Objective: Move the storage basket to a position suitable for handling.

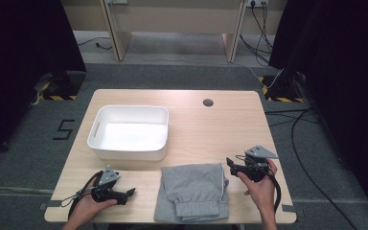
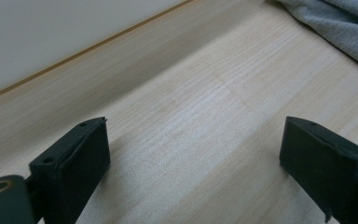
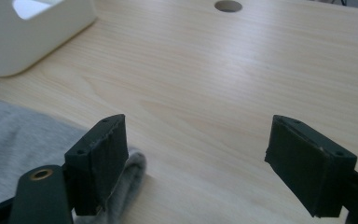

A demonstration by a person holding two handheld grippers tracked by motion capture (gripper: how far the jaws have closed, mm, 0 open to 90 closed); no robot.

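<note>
A folded grey garment (image 1: 193, 191) lies on the wooden table (image 1: 206, 129) near its front edge, ribbed cuff toward me. My left gripper (image 1: 129, 193) rests low on the table to the garment's left, open, jaws wide apart over bare wood, with the garment (image 2: 340, 23) at the upper right of its view. My right gripper (image 1: 230, 164) is held just off the garment's upper right corner, open; its left jaw stands beside the grey fabric edge (image 3: 133, 170), nothing between the jaws.
A white plastic bin (image 1: 129, 132) with a handle slot stands empty on the left half of the table, behind the garment; its wall (image 3: 23, 42) also appears in the right gripper view. A round cable hole (image 1: 208, 102) sits near the far edge.
</note>
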